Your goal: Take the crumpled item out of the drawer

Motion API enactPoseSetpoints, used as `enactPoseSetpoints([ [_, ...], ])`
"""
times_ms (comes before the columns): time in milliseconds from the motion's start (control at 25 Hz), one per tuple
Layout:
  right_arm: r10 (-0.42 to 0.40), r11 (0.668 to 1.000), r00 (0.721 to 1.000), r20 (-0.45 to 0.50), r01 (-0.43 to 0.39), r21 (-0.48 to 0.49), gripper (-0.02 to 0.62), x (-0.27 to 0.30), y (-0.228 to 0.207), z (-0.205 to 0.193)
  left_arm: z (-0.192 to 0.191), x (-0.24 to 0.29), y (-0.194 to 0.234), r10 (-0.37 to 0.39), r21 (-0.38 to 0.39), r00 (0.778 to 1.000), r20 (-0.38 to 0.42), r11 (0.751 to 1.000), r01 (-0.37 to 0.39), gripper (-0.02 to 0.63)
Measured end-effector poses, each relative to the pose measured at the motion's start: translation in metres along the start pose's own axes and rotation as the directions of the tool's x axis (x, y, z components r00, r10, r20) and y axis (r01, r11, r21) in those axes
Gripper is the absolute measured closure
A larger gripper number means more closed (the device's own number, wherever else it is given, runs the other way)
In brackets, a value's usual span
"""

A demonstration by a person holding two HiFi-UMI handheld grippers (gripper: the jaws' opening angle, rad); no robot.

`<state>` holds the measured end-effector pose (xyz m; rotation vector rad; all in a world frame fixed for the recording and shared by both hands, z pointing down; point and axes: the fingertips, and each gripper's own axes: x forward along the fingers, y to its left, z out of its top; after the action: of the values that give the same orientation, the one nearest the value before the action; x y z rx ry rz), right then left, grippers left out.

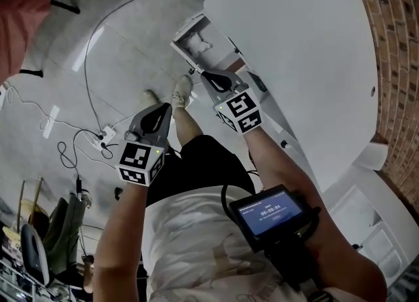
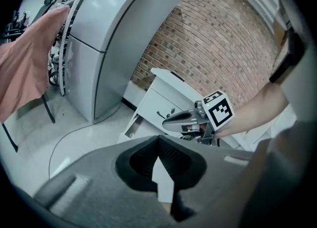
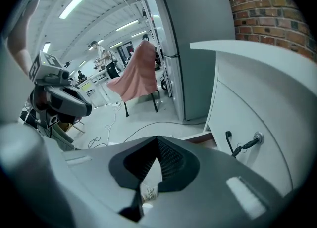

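Crumpled item (image 1: 196,45) lies just beyond outstretched right tool (image 1: 205,75).

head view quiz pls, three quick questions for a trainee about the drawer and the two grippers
1. True or false: the drawer stands open.
2. Of the left gripper and the right gripper, which is nearer the drawer? A left; B right; C both equally near.
3. Fill in: inside the drawer lies a white ____.
Key: 1 true; 2 B; 3 crumpled item.

Crumpled item (image 1: 200,44) indistinct inside drawer (image 1: 186,29)
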<state>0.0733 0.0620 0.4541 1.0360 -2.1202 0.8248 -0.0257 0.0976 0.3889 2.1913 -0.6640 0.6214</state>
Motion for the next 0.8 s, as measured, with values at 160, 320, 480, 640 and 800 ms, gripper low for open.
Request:
enactPoseSetpoints([
  [160, 0.005, 1.000, 0.999, -0.032, -0.006, -0.020, 0.588, 0.016, -0.009, -0.011, -0.006, 0.013, 0.014, 0.004, -0.013, 1.000, -0.006, 1.000, -0.004, 0.603],
  [320, -0.005, 1.000, 0.998, -0.060, 0.003, -0.028, 0.588, 0.033, -0.018, -0.020, -0.007, 0.024, 0.029, 0.023, -0.034, 1.000, 0.002, 0.999, -0.023, 0.603],
  [480, -0.024, 0.999, 0.996, -0.081, 0.021, -0.032, 0.588, 0.048, -0.027, -0.026, -0.009, 0.035, 0.035, 0.021, -0.045, 1.000, 0.007, 0.999, -0.021, 0.603],
  [640, -0.047, 0.998, 0.992, -0.118, 0.043, -0.040, 0.588, 0.061, -0.037, -0.039, -0.015, 0.046, 0.035, 0.012, -0.053, 1.000, 0.010, 0.999, -0.011, 0.603],
  [800, -0.073, 0.996, 0.985, -0.153, 0.065, -0.059, 0.588, 0.078, -0.049, -0.055, -0.020, 0.057, 0.039, -0.001, -0.060, 1.000, 0.022, 0.998, 0.002, 0.603],
])
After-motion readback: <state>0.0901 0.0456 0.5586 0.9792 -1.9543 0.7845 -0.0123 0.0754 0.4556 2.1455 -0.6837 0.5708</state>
